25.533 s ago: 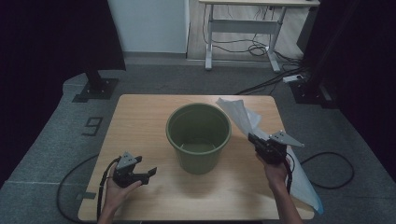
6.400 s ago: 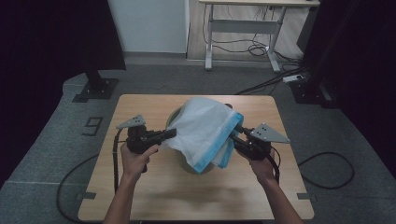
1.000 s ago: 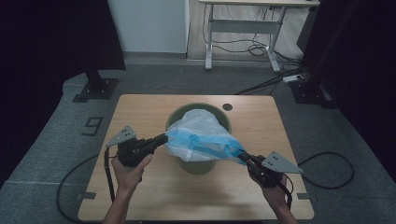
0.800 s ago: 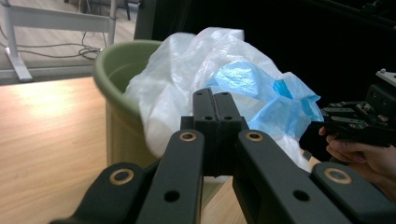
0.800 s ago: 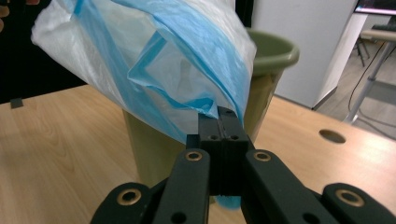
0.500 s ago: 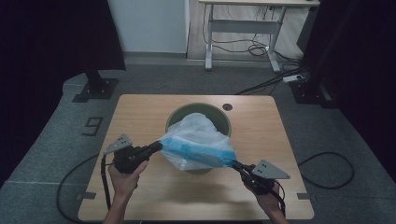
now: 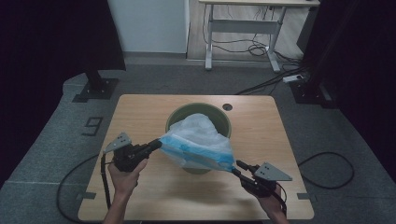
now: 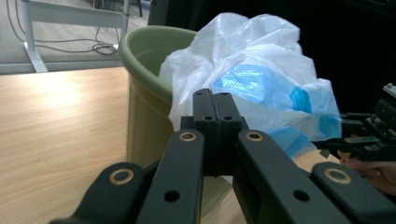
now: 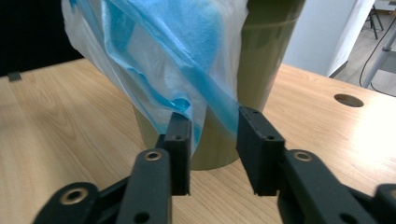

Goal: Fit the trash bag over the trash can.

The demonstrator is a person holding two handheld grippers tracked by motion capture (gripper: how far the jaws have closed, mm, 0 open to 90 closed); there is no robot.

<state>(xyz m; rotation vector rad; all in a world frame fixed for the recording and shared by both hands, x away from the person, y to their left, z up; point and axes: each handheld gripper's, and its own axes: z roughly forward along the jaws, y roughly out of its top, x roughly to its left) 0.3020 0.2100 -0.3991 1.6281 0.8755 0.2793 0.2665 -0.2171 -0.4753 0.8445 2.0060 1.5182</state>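
Stretching bag [image 7: 201, 144] crosswise over bucket [image 7: 218, 116], left to right

Overhead light falls evenly on the table [image 7: 140, 112]; room around the table dark. Soft shadow under the bin [image 7: 219, 119]. Gripper views: near jaws blurred, mild glare on the wood beside the bin.

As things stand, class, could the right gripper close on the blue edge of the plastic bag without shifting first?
Probably yes. The right gripper has just been opening, and the plastic bag hangs with its blue edge between the parted jaws, with nothing else in between.
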